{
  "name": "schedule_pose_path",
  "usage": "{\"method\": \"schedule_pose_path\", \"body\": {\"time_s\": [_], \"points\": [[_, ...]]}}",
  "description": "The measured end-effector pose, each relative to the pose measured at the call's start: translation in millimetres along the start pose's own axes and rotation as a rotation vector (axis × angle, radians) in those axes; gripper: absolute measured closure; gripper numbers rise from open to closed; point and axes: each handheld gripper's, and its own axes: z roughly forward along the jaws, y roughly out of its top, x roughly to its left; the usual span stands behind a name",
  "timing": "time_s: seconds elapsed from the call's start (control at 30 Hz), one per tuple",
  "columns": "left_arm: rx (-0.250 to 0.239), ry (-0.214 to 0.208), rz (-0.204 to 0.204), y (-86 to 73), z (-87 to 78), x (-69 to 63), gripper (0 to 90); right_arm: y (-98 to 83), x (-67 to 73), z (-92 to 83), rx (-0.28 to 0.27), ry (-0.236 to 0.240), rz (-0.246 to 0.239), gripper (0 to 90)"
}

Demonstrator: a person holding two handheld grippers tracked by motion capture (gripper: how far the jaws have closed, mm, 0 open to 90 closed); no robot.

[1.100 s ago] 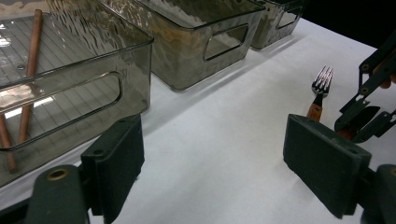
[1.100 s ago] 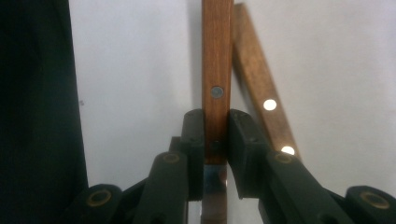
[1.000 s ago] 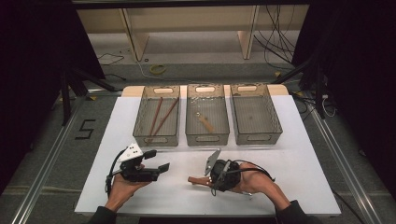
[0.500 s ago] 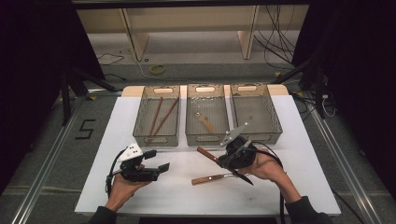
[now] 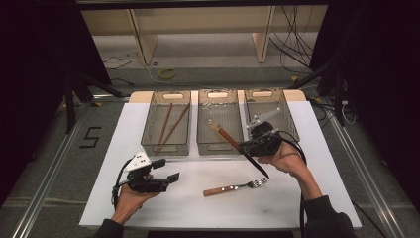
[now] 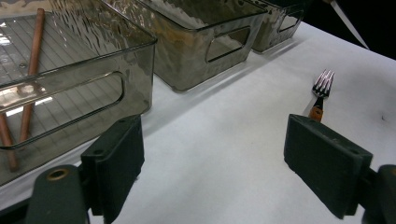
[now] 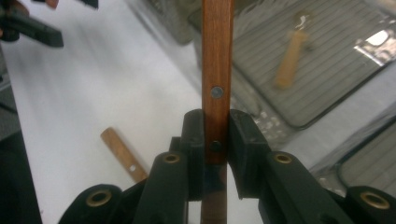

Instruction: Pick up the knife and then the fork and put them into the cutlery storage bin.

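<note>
High view: right gripper pinches the knife mid-handle, blade seemingly slanting down-right; left gripper fingers spread.

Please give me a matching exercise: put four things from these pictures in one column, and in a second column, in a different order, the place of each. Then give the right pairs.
Things:
1. knife
2. fork
3. chopsticks
4. left gripper

Places:
A. lying in the left bin
B. clamped in the right gripper, above the table
C. lying on the white table, in front of the bins
D. low over the table's left part, jaws open on nothing

Pairs: 1-B, 2-C, 3-A, 4-D
</note>
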Motion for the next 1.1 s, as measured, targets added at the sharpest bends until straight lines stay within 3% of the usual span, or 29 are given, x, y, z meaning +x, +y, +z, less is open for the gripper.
{"method": "schedule_pose_path", "body": {"time_s": [0.47,1.1], "points": [[-0.004,-0.002,-0.005,0.1,-0.2,0.3,19.4,16.8,-48.3,-18.8,-0.095,-0.084,0.144,77.8],[-0.008,-0.009,-0.003,0.7,-0.2,0.1,19.3,17.6,-108.8,-31.6,-0.121,-0.212,0.321,77.7]]}}
